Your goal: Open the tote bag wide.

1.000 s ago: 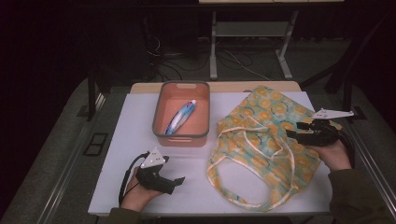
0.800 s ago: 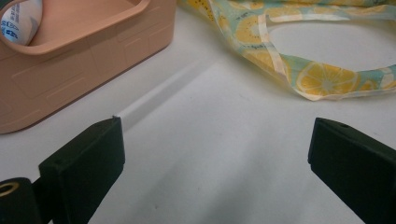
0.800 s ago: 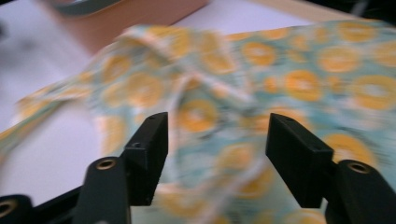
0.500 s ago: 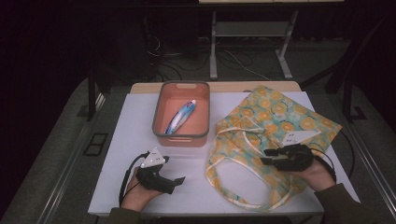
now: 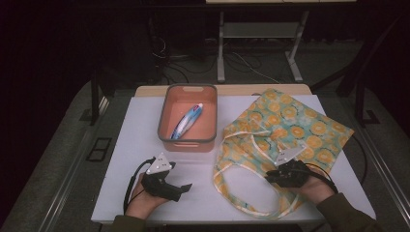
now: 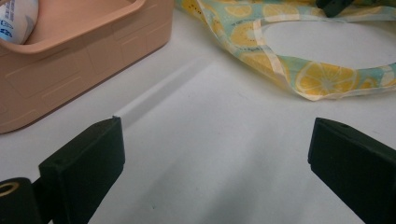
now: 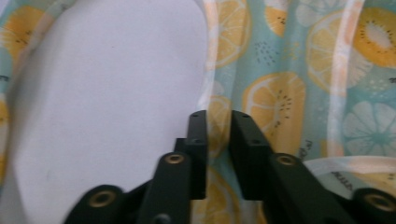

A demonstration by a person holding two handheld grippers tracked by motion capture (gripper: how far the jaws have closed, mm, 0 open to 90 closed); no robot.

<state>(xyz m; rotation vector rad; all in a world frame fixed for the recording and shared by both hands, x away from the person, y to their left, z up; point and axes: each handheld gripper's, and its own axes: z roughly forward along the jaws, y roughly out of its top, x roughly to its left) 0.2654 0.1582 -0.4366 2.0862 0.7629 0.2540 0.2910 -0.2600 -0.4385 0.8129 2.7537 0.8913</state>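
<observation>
Bags: one lemon-print tote bag (image 5: 285, 133)
Bins: one orange bin (image 5: 188, 119), one tube (image 5: 186, 121) inside
Left gripper (image 5: 180, 189): fingers spread, empty
Right gripper (image 7: 218, 122): fingers just closing, pinching the bag's edge
Surface: white tabletop (image 5: 140, 125), dark room

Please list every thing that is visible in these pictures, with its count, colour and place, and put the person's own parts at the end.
white rectangular table top: 1, white, under everything.
salmon plastic bin with grey rim: 1, salmon, back middle of the table top.
blue and white tube: 1, blue, white, red tip, lying inside the bin.
teal cloth tote bag with orange slice print: 1, teal and orange, flat on the right half of the table top, cream handles toward the person.
left gripper: 1, black, near front left, jaws wide apart over bare table top.
right gripper: 1, black, on the bag's handle edge; jaws have just been closing, fabric between them.
</observation>
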